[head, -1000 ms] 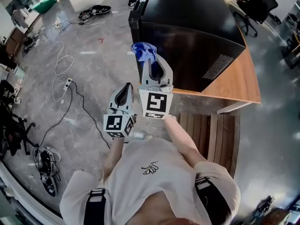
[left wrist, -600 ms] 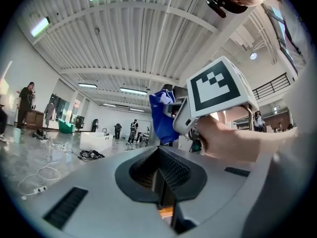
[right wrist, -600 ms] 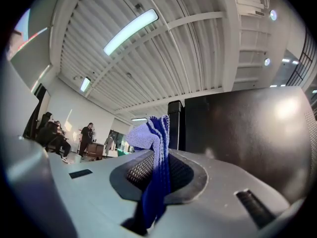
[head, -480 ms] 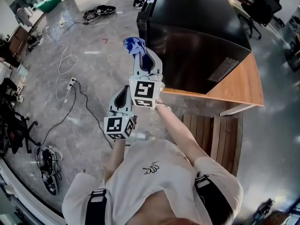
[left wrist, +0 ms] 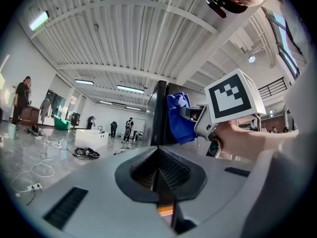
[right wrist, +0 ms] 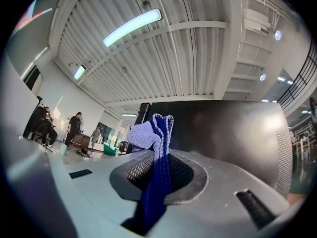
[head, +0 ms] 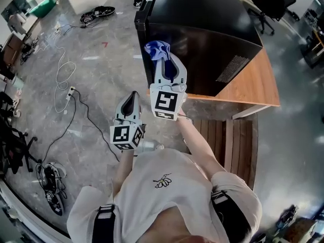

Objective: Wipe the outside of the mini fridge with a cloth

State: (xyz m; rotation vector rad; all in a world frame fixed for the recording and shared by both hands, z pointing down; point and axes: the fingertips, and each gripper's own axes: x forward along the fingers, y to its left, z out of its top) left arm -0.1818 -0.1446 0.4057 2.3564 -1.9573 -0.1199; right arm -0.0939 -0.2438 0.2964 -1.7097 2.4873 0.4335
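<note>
The black mini fridge stands on a wooden table ahead of me. My right gripper is shut on a blue cloth, and the cloth is bunched at the jaw tips against the fridge's near side by its left corner. In the right gripper view the cloth runs up between the jaws with the dark fridge wall right behind. My left gripper hangs lower and to the left, shut on nothing, away from the fridge. In the left gripper view the cloth and the right gripper show beside the fridge.
White and black cables trail over the grey floor at left. A slatted wooden bench sits below the table. Office chairs stand at the far right. People stand far off across the hall.
My right gripper with the cloth shifted left off the fridge's corner half a second ago, and has now come back right onto the fridge's side. The left gripper has stayed put.
</note>
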